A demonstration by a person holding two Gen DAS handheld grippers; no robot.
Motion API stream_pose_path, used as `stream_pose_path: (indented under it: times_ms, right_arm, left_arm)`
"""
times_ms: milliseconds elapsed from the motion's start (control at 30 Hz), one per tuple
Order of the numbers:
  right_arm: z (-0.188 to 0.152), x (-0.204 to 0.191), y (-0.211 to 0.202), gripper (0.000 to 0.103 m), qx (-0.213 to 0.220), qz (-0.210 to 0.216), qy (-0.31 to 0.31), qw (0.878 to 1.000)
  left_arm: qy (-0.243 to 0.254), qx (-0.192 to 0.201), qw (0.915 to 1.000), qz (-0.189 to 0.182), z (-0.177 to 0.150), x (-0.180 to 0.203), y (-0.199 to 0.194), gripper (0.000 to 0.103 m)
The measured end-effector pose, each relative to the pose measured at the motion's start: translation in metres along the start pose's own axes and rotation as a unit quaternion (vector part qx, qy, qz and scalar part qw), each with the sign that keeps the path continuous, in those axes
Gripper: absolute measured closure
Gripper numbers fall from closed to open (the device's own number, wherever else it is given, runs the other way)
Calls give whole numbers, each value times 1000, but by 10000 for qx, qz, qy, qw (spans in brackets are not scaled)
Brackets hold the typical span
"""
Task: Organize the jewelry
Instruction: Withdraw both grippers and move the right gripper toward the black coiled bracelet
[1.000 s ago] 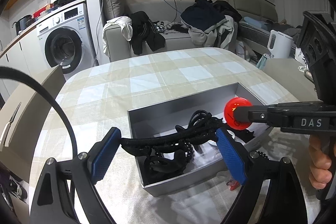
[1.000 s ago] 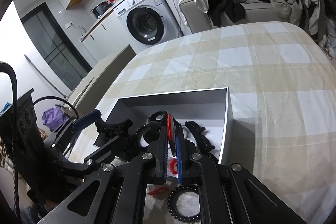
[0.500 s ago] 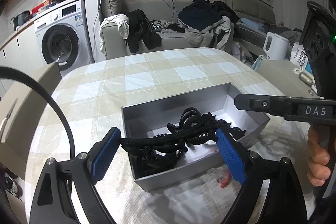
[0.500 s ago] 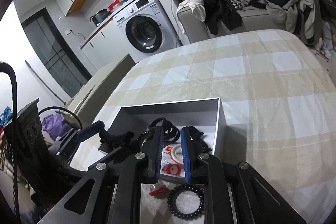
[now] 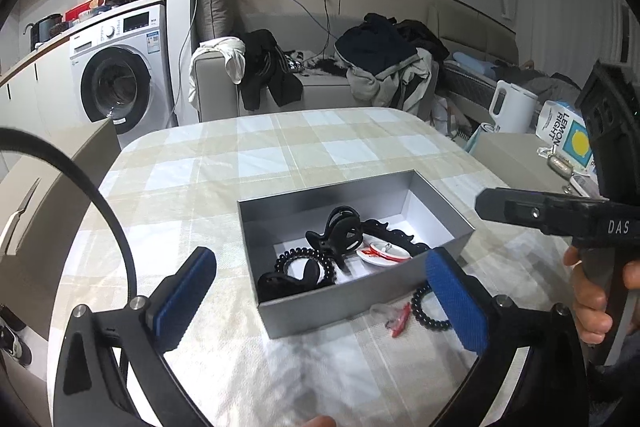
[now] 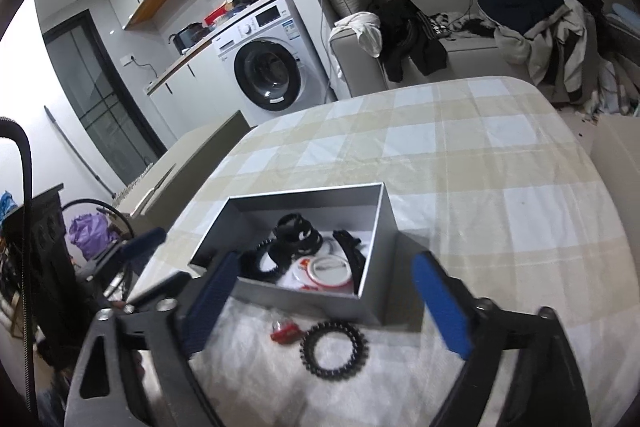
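Observation:
A grey open box [image 5: 296, 311] [image 6: 312, 303] sits on the checked tablecloth. In it lie black hair clips [image 5: 340, 231], a black coil band [image 5: 300, 259] and a red and white round badge [image 5: 382, 253] [image 6: 324, 273]. On the cloth in front of the box lie a black coil bracelet [image 6: 334, 351] [image 5: 428, 315] and a small red clip [image 6: 284, 331] [image 5: 398, 319]. My left gripper [image 5: 320, 303] is open and empty, just in front of the box. My right gripper [image 6: 324, 307] is open and empty, above the bracelet and the box's near wall.
The table [image 6: 480, 163] has a rounded far edge. Beyond it stand a sofa with piled clothes [image 5: 384, 67] and a washing machine [image 5: 120, 79]. A white kettle [image 5: 514, 107] and a lemon carton [image 5: 568, 139] stand on a side surface at the right.
The left gripper dropped the black hair clip into the box and opened. The right gripper released the red badge into the box and opened wide. Both pulled back from the box.

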State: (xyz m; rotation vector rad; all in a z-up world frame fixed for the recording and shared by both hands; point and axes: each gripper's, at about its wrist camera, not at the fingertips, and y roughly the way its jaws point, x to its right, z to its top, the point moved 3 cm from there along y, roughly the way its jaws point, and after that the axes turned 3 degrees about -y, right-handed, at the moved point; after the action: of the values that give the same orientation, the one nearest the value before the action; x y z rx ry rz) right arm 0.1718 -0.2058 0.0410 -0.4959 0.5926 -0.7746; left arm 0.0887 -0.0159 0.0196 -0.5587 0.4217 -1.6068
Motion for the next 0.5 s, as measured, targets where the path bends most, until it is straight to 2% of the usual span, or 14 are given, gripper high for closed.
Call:
stream_pose_path:
  times_ms: [33, 67, 233, 333, 500]
  right_arm:
    - [-2, 0, -2, 1, 9, -30, -19, 10000]
    - [-4, -1, -5, 0, 6, -75, -72, 9999]
    - [-17, -10, -11, 0, -69, -352, -492, 9981]
    - [-28, -15, -8, 0, -174, -526, -797, 9953]
    - [-38, -13, 1, 0, -357, -618, -955, 9929]
  left_arm:
    - [4, 25, 10000, 8, -1, 0, -5, 1]
    - [6, 39, 10000, 14, -2, 0, -6, 1]
    - [-10, 111, 9999, 22, -7, 0, -17, 1]
    - [0, 43, 10000, -31, -15, 1, -16, 1]
    - [90, -118, 9999, -21, -23, 4, -9, 1]
